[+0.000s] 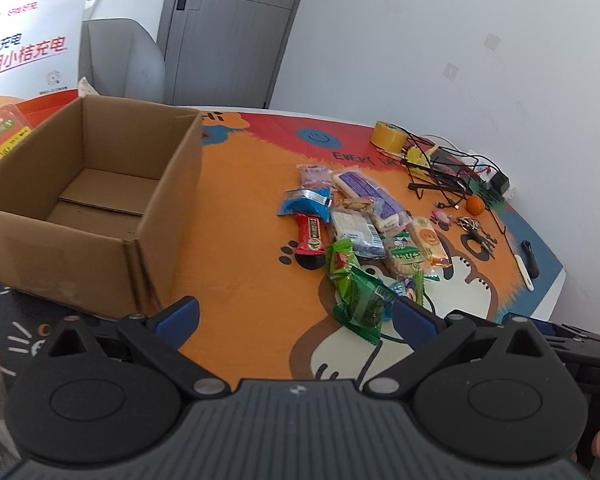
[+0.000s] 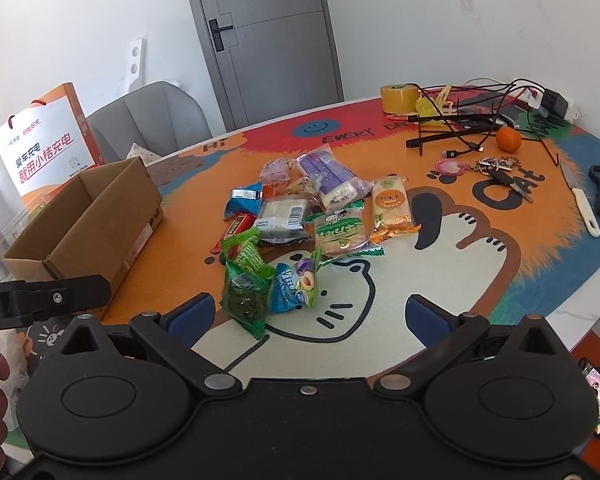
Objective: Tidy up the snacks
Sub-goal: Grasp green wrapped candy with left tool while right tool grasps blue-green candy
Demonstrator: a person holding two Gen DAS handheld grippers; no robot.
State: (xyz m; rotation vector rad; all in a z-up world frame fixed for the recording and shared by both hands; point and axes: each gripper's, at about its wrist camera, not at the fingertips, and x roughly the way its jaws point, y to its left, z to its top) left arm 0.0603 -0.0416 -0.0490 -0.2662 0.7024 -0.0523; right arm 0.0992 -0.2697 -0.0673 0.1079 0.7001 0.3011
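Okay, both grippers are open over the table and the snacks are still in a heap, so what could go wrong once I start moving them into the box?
1. The snack packets overlap, so closing on the green packet nearest the right gripper may drag its neighbours.
2. The white knife, keys and cables lie to the right of the pile; a wide sweep could snag them.
3. The cardboard box looks empty and may slide if the left gripper bumps it.

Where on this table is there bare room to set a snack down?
Bare mat lies between the cardboard box and the snack pile, and on the white cat face in front of the right gripper. The box floor is empty. Crowded: around the wire rack and keys.
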